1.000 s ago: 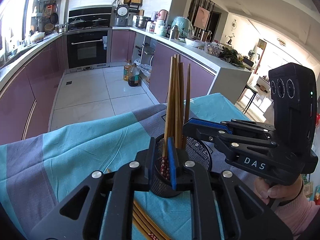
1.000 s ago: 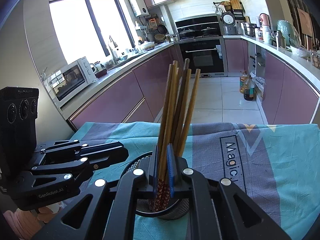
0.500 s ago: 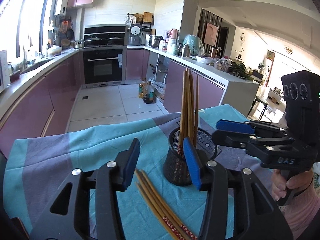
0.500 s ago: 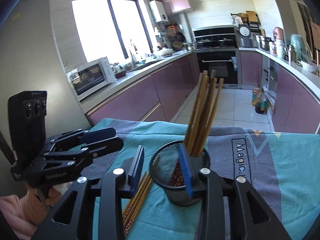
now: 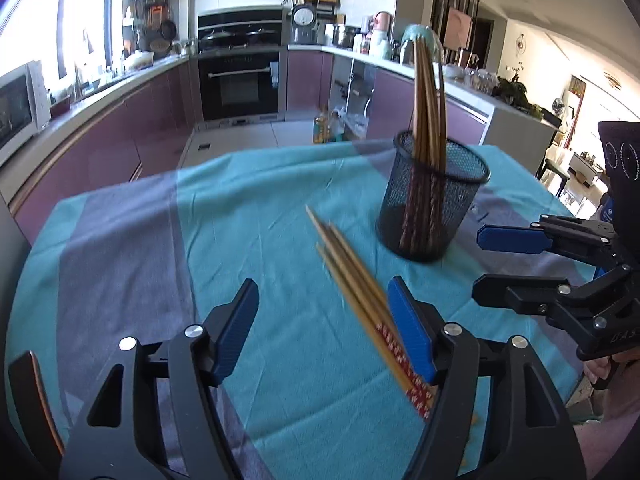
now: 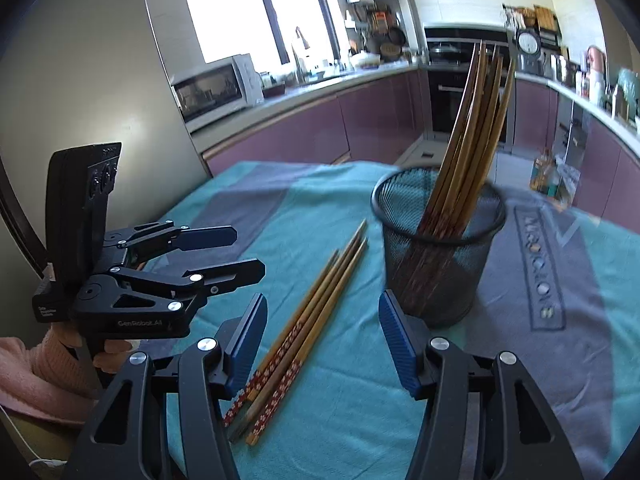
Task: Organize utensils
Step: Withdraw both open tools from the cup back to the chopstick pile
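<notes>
— Wooden chopsticks (image 6: 304, 320), a few of them, lie loose on the teal cloth (image 6: 352, 392) over the counter, just beside the black mesh cup (image 6: 436, 264). So it's partly done?

— I'd say so. The cup stands upright and already holds a leaning bunch of chopsticks (image 6: 468, 136); the loose ones are what's left.

— And the grippers?

— The left gripper (image 5: 324, 324) and the right gripper (image 6: 322, 344) have just been opening; both are spread and pinching nothing, with the loose chopsticks on the cloth below their jaws.
</notes>
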`<state>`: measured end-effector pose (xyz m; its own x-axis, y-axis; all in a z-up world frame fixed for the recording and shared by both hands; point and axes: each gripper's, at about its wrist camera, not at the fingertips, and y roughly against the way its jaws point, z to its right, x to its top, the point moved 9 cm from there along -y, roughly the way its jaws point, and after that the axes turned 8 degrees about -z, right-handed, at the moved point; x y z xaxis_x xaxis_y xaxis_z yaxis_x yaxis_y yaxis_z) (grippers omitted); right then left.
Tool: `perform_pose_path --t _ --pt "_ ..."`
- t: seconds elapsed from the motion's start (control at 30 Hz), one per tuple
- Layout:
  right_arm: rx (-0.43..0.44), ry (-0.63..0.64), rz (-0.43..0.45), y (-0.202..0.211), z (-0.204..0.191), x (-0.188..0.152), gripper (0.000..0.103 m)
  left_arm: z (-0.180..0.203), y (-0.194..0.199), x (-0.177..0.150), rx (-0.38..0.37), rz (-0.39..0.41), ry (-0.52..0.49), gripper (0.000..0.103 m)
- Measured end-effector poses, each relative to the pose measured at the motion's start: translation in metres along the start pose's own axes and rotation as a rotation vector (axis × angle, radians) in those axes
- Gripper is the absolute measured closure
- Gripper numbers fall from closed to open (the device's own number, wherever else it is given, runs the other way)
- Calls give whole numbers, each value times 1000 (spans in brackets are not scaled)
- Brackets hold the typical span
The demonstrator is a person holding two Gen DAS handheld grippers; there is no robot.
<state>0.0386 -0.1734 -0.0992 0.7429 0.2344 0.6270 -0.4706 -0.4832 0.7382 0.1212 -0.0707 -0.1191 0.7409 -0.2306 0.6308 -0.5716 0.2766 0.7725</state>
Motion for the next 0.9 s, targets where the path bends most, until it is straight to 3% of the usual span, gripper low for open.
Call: perform_pose_path --t 0.2,0.9 --pt "-13 -52 -55 -21 3 -12 47 -1 -15 -20 29 -45 28 26" --pt "-23 -80 -79 -30 9 -26 47 19 -46 -35 25 -146 -17 30"
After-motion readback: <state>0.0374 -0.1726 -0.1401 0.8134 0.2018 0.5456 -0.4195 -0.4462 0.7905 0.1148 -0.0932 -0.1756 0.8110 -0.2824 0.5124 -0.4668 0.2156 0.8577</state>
